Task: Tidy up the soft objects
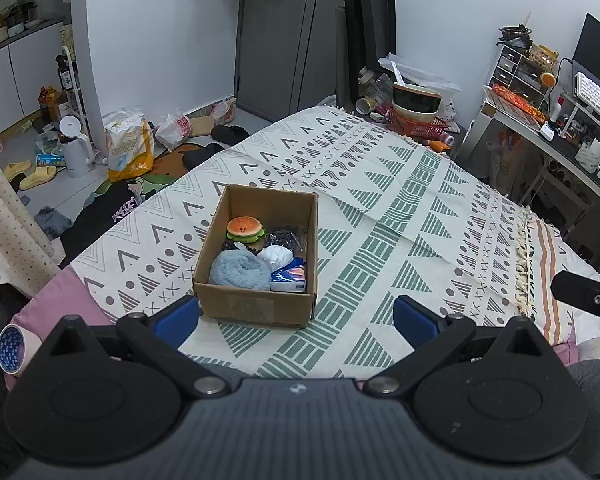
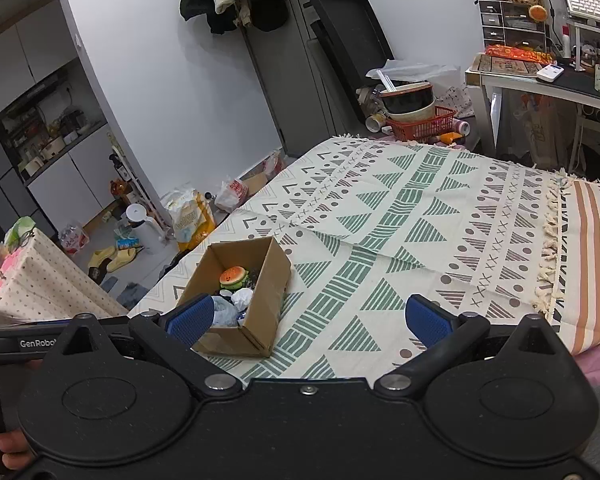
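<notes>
Hovering above the near edge of a bed, both grippers face a cardboard box [image 1: 256, 256] that sits on a patterned cloth [image 1: 400, 216] with green triangles and grey zigzags.

Left gripper [image 1: 296, 316]: jaws spread wide, blue pads [image 1: 176, 318] well apart, nothing between them. Its left pad sits just beside the box's near left corner in this view; whether it touches the cardboard cannot be told.

Right gripper [image 2: 308, 318]: also wide open and empty. Its left pad [image 2: 190, 320] overlaps the box's near end in the right wrist view.

Box contents, all inside the one open compartment:
- burger-shaped plush [image 1: 245, 229], orange bun with a small face, toward the far wall
- fluffy blue-grey roll [image 1: 240, 270] at the near left corner, against the front wall
- white crumpled item [image 1: 276, 257] right of the roll, roughly mid-box
- blue-and-white packet [image 1: 290, 278] in the near right corner
- dark, shiny tangle [image 1: 286, 238] behind the white item, beside the burger; too unclear to name

The box stands upright, flaps gone or folded, a taped patch on its near face. The cloth around it is bare.

A roll of tape [image 1: 14, 348] lies at the far left on a pink sheet. A red basket [image 1: 418, 124] holding stacked bowls stands past the bed's far corner. Part of a hand [image 2: 4, 446] shows at the lower left of the right wrist view.
</notes>
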The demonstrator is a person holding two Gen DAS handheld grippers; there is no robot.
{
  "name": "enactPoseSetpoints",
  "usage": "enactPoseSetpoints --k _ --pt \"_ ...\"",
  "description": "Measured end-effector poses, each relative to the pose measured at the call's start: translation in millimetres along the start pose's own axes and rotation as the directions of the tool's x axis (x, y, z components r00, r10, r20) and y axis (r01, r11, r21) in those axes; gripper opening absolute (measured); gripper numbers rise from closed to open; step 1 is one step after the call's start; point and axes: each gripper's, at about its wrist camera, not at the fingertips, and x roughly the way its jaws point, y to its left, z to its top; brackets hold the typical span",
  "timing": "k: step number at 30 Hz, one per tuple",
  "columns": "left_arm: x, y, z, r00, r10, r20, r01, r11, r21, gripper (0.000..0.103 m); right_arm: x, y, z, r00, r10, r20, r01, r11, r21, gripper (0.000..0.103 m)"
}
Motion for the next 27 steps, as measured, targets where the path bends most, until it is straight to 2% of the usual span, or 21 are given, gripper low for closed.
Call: enactPoseSetpoints --k 27 --pt "-9.7 11.5 3.8 1.0 0.014 0.011 -0.014 1.0 -0.007 0.102 -1.0 0.3 -1.5 1.0 0.002 -0.004 -0.002 1.0 -0.007 0.103"
